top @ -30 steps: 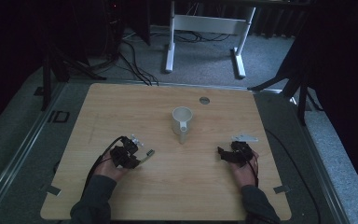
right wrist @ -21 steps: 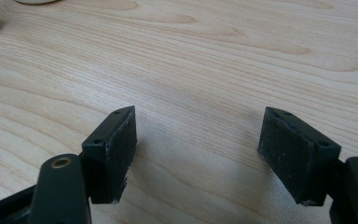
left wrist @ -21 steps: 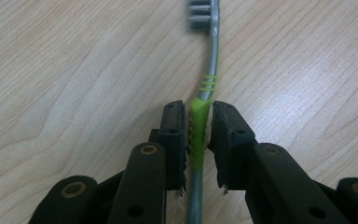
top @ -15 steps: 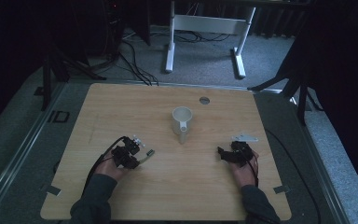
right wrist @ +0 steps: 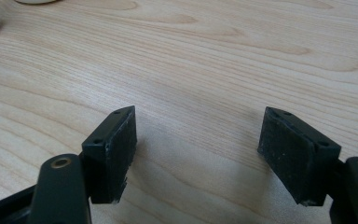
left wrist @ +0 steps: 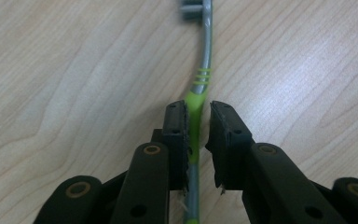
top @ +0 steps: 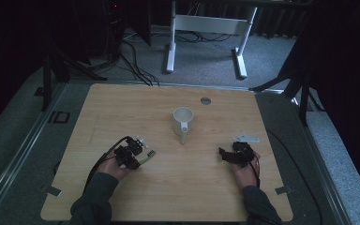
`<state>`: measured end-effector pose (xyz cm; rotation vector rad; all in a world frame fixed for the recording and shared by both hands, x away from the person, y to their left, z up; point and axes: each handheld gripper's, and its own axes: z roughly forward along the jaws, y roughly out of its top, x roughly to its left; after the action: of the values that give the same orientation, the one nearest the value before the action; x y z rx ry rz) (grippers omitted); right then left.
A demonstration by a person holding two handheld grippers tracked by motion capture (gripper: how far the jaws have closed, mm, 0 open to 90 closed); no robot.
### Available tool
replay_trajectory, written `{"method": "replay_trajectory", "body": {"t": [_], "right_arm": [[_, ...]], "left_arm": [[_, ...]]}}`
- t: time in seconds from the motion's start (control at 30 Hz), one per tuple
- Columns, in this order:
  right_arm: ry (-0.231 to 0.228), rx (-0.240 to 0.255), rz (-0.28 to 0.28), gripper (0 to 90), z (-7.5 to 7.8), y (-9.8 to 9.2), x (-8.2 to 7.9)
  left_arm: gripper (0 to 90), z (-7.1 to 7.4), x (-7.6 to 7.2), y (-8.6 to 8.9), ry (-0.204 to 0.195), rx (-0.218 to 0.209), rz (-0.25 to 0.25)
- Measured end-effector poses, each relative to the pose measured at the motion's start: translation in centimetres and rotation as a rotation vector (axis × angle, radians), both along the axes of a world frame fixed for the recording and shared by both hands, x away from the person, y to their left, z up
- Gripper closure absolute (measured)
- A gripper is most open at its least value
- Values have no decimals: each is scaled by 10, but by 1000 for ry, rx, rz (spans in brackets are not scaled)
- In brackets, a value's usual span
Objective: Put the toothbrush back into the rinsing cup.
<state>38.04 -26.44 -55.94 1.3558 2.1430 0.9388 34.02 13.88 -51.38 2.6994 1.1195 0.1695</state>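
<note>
One mug stands on the table; left hand-held gripper clamps one toothbrush, right hand-held gripper gapes wide, empty.

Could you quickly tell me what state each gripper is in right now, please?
Left gripper: closed on the green and grey toothbrush.
Right gripper: open, holding nothing, over the bare wooden table.
</note>
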Motion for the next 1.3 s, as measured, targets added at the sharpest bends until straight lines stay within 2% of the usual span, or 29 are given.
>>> {"method": "replay_trajectory", "body": {"t": [0.2, 0.43, 0.77, 1.1, 1.3], "right_arm": [[0, 0, 0, 273, 0, 0, 0], [0, 0, 0, 273, 0, 0, 0], [-1, 0, 1, 272, 0, 0, 0], [-1, -1, 1, 273, 0, 0, 0], [-1, -1, 1, 273, 0, 0, 0]], "left_arm": [[773, -1, 2, 0, 23, 9, 4], [772, 0, 7, -4, 35, 51, -5], [774, -3, 10, -6, 61, 55, -11], [806, -5, 12, -7, 86, 40, -19], [816, -4, 13, -6, 74, 29, -11]]}}
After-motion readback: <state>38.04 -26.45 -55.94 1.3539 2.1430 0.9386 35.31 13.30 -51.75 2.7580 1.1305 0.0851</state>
